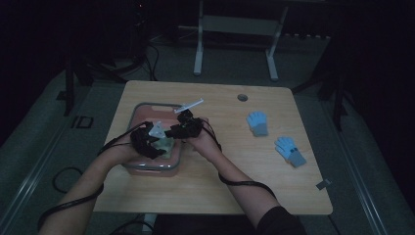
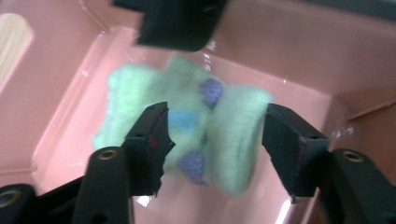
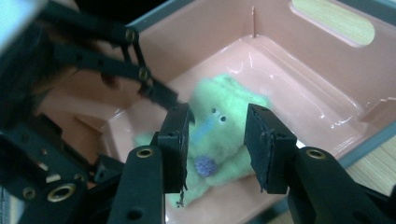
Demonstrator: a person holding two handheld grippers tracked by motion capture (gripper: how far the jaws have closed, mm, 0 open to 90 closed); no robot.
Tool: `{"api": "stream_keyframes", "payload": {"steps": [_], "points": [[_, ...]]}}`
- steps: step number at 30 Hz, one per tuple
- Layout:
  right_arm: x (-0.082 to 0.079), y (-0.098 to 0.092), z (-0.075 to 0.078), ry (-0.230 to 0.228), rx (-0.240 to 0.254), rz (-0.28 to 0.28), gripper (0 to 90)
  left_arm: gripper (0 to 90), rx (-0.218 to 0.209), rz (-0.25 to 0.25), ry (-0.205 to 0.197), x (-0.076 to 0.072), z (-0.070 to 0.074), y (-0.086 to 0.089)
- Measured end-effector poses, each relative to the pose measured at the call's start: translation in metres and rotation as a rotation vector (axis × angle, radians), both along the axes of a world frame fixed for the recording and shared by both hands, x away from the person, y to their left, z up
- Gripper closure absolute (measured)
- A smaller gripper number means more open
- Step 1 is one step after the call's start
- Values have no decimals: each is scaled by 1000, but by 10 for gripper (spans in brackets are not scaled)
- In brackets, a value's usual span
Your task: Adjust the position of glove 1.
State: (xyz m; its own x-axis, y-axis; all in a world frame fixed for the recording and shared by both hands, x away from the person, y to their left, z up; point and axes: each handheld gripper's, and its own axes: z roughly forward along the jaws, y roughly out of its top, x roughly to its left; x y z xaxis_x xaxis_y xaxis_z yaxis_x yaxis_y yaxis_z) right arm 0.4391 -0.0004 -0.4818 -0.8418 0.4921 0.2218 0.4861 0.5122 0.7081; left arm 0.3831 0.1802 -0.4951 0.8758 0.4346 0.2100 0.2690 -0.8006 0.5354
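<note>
Left gripper view: the left gripper (image 2: pixel 217 140) was seen with its jaws partly open, set to either side of a pale green knitted glove (image 2: pixel 187 126) with purple and blue dots. The glove lay blurred between the pads, and no pad was seen pressing on it. Beneath and beyond the glove, the floor and walls of a pink bin (image 2: pixel 299 60) were seen. Past the glove's far edge, a black jaw of the right gripper (image 2: pixel 175 23) was seen close over it.

From the right gripper view, the right gripper (image 3: pixel 217 144) was likewise shown partly open, with the green glove (image 3: pixel 219 126) framed in the gap below its jaws and not clamped. Just beside its near jaw, the left gripper's linkage (image 3: pixel 140 74) was seen reaching into the bin (image 3: pixel 322 70).

On the high view, both grippers (image 1: pixel 149 139) (image 1: pixel 183 127) were seen close together over the bin (image 1: pixel 139 112). Well apart from them, two blue gloves (image 1: pixel 257 122) (image 1: pixel 289 150) lay on the wooden table (image 1: pixel 220 186).
</note>
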Motion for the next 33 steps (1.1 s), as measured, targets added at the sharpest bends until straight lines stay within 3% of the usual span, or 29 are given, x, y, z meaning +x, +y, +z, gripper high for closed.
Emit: {"api": "stream_keyframes", "payload": {"steps": [3, 4, 7, 9, 14, 16, 21, 26, 33], "points": [[-3, -4, 3, -9, 2, 12, 594, 351, -11, 8, 1, -1, 2, 1], [-7, -11, 7, -21, 4, 15, 593, 260, -40, 39, 14, -5, 9, 1], [-10, -21, 11, -33, 14, 14, 588, 172, -88, 68, 25, -8, 14, 1], [-12, -28, 14, -39, 15, 11, 586, 168, -113, 94, 23, -9, 17, -1], [-18, -46, 19, -54, 17, 9, 571, 60, -146, 109, 33, -12, 21, -12], [-21, -52, 21, -61, 13, 9, 562, 16, -135, 128, -7, -14, 22, -19], [-23, -68, 24, -67, 4, 13, 547, 16, -177, 106, -57, -18, 27, -33], [-25, -85, 24, -81, 3, -4, 515, 17, -226, 57, -18, -23, 30, -50], [-27, -110, 23, -87, 8, -20, 492, 17, -255, 18, -23, -34, 30, -72]]}}
